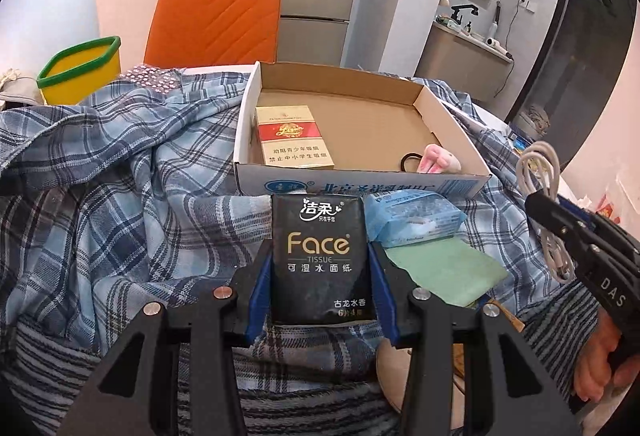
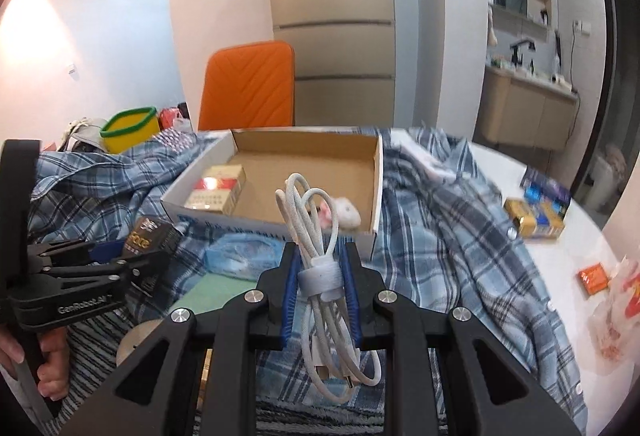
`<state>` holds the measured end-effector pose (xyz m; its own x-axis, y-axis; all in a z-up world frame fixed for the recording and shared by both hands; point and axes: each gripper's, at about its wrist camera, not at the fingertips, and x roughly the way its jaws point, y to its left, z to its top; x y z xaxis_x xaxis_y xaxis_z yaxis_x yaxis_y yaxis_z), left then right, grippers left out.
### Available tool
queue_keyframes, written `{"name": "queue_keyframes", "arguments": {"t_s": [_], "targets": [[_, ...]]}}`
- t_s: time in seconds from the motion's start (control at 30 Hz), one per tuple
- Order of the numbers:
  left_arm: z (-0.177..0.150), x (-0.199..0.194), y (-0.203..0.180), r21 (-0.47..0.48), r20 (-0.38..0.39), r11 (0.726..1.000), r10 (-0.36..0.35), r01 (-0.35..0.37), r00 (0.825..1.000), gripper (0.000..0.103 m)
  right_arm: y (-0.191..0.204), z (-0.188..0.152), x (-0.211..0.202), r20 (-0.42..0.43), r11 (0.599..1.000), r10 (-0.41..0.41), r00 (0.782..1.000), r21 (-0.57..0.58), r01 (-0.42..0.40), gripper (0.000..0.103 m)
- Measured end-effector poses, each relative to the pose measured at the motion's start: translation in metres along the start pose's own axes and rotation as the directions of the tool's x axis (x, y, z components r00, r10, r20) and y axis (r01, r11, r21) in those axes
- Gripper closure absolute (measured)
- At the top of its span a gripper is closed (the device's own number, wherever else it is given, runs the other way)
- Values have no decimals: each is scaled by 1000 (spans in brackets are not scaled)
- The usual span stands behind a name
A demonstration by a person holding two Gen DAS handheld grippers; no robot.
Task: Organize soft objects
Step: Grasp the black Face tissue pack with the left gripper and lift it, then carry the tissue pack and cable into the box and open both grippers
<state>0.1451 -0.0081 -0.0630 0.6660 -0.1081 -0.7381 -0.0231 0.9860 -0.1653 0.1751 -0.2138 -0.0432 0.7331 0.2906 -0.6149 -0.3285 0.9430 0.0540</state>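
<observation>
At frame centre, the left claw [image 1: 320,268] clamps a black rectangular tissue pack [image 1: 320,256]; the right claw [image 2: 320,276] pinches a coiled white cable [image 2: 320,256], both level before the open cardboard box [image 2: 376,188].

An orange chair [image 1: 216,18] stood behind the table, a yellow bin with a green rim [image 1: 80,70] sat at its left, and small colourful boxes [image 2: 540,210] lay far right.
</observation>
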Motion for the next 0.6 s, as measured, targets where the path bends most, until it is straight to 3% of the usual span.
{"name": "queue_keyframes", "arguments": {"t_s": [0.23,0.37,0.5,0.6], "targets": [[3,15,21,-107,-79,991,72,-81,994,59,-4,-3,10,-53,1000,-1,999,19,2,80],[4,16,37,-178,-72,977,104,-116,992,60,-7,-3,13,-73,1000,-7,997,29,9,80],[3,-1,30,-141,27,989,37,-33,999,60,-8,-3,13,-74,999,-5,997,36,7,80],[1,-21,12,-51,135,999,-4,11,991,60,-7,-1,6,-38,999,2,999,36,-1,80]]}}
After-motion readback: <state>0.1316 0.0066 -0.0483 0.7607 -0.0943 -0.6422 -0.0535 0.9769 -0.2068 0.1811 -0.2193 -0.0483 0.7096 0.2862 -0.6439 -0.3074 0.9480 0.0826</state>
